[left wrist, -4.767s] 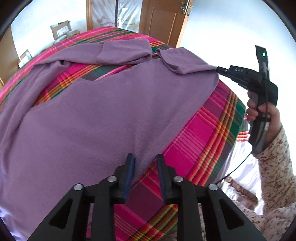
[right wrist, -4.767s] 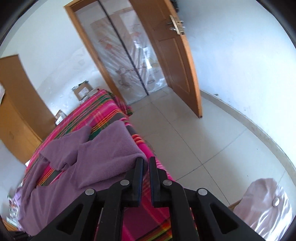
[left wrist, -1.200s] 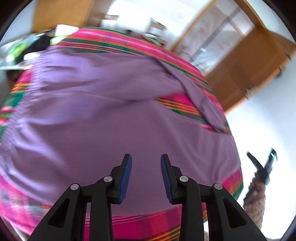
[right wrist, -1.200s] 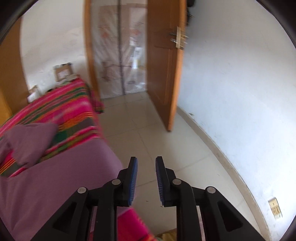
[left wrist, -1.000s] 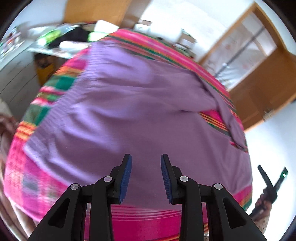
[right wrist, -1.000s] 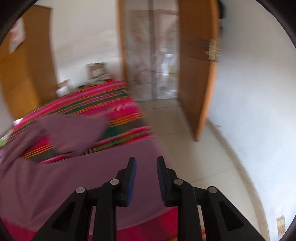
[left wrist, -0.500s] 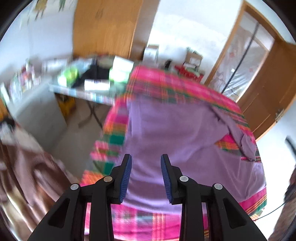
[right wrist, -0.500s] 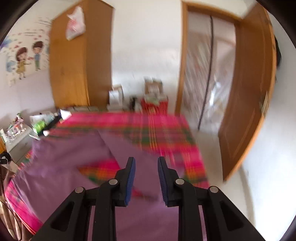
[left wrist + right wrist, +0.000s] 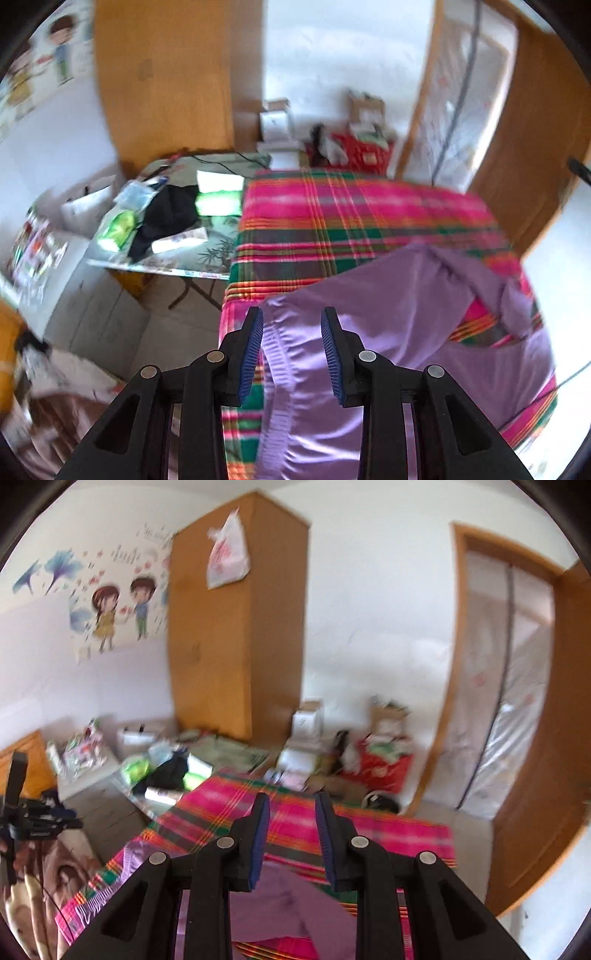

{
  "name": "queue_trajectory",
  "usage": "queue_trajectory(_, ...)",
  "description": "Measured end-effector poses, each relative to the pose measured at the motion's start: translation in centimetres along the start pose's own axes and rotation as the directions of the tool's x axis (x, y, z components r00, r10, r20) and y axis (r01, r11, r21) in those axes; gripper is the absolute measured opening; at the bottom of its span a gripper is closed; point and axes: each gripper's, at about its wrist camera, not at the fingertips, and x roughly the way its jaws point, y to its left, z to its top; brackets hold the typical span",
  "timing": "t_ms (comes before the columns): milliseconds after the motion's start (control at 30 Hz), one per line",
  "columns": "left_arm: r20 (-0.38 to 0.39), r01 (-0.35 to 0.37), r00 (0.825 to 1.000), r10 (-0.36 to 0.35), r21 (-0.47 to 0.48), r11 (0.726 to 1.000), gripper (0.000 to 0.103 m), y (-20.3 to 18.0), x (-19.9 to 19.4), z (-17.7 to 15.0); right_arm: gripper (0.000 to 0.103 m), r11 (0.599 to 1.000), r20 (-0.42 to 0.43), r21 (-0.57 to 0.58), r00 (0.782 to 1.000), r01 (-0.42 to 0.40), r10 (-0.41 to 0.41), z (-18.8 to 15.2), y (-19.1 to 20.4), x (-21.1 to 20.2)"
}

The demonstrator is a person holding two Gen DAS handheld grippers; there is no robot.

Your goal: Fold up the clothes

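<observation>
A purple garment [image 9: 402, 325] lies spread on a bed with a pink, green and orange plaid cover [image 9: 332, 218]. One sleeve [image 9: 491, 288] is folded across near the right edge. My left gripper [image 9: 291, 350] hovers open over the garment's left hem, nothing between its fingers. In the right wrist view the garment [image 9: 288, 904] shows low behind the fingers. My right gripper [image 9: 291, 838] is open and empty, raised above the bed and facing the far end of the room. The left gripper's body [image 9: 29, 819] appears at the left edge of the right wrist view.
A cluttered glass side table [image 9: 166, 210] with bags and dark cloth stands left of the bed. A wooden wardrobe [image 9: 236, 627] is behind it, with boxes and a red bag [image 9: 384, 764] on the floor. A wooden door [image 9: 535, 129] stands on the right. Brown bedding [image 9: 55, 398] lies lower left.
Both cameras have swung and pulled back from the garment toward the far end of the room. The right gripper let go of the folded sleeve and opened; the left moved to the left hem.
</observation>
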Motion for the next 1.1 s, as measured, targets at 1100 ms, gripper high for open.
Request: queue_trajectory(1100, -0.368, 0.155, 0.921, -0.131, 0.038, 0.987, 0.034, 3.2, 19.1, 0.2, 0.055, 0.894, -0.616, -0.173, 0.754, -0.414, 0.23, -13.5, 8.6, 32.8)
